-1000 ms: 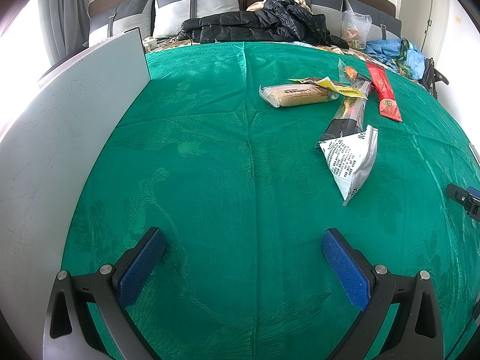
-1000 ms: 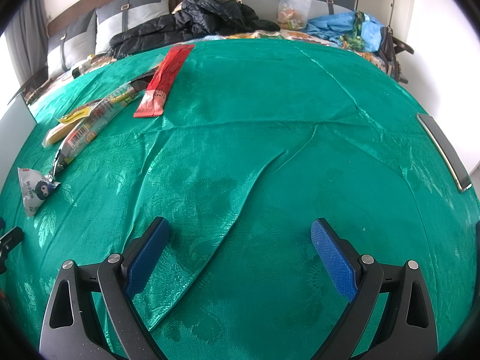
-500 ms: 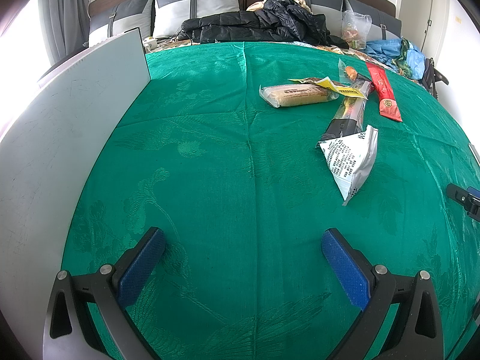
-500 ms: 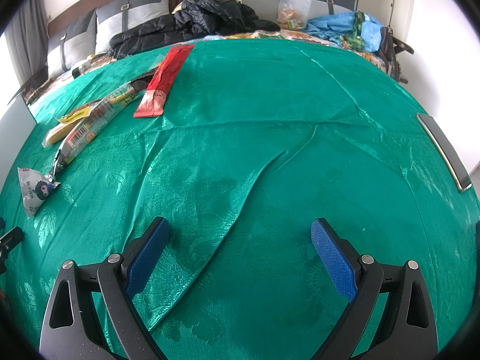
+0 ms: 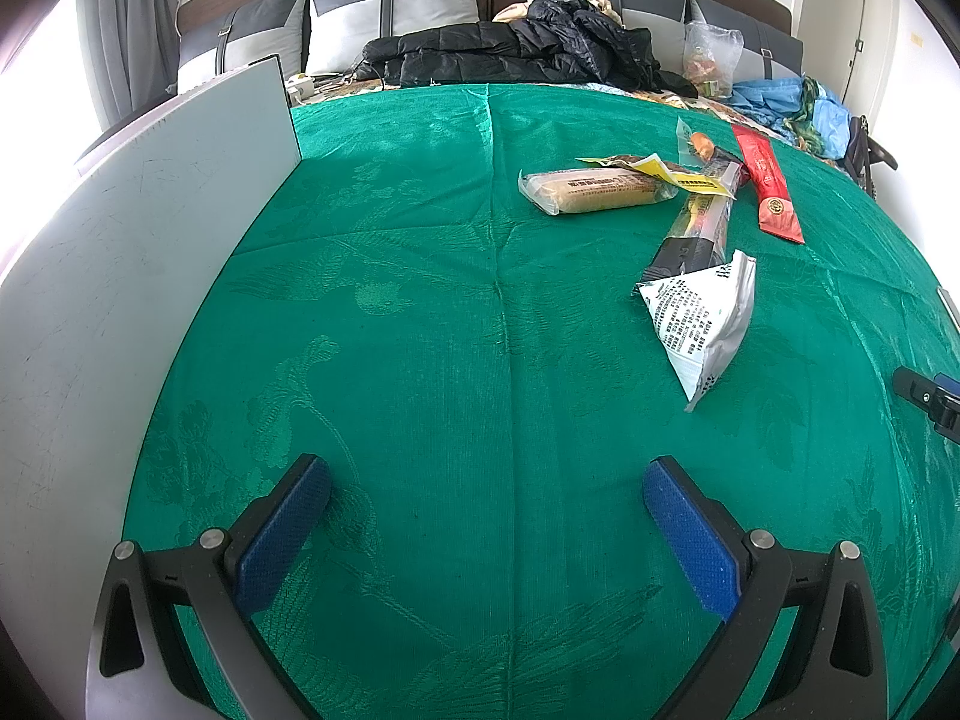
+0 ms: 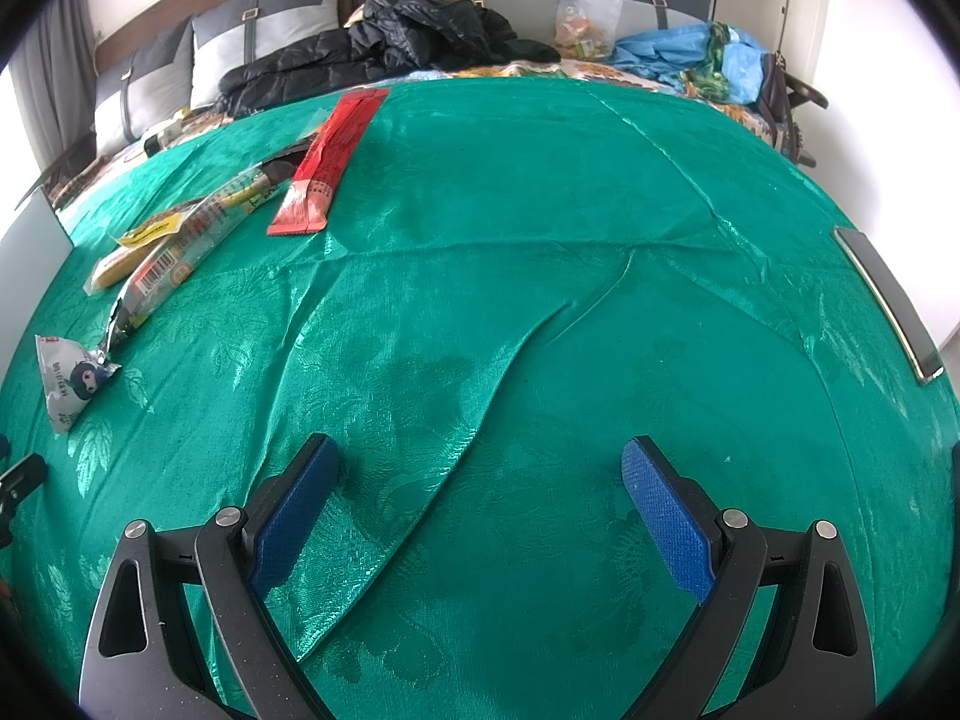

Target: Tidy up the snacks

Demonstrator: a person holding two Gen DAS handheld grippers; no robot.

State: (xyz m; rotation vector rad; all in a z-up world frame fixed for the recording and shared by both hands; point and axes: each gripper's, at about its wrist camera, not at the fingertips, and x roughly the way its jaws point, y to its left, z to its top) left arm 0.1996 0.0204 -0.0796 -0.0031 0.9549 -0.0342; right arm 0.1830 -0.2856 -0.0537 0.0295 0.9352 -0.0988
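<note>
Several snacks lie on the green cloth (image 5: 420, 360). In the left wrist view: a wrapped bread bar (image 5: 594, 189), a yellow-labelled packet (image 5: 672, 171), a long dark packet (image 5: 696, 234), a red stick pack (image 5: 768, 183) and a white triangular pouch (image 5: 705, 324), all ahead and to the right. My left gripper (image 5: 486, 474) is open and empty above bare cloth. The right wrist view shows the red pack (image 6: 330, 162), the long packet (image 6: 174, 252) and the pouch (image 6: 69, 381) at the left. My right gripper (image 6: 480, 456) is open and empty over a cloth fold.
A grey-white board (image 5: 138, 276) stands along the cloth's left edge. A black jacket (image 5: 516, 48), pillows, a clear bag (image 5: 711, 57) and blue fabric (image 5: 798, 108) lie at the back. A flat dark strip (image 6: 888, 300) sits at the right edge. The right gripper's tip (image 5: 930, 399) shows in the left wrist view.
</note>
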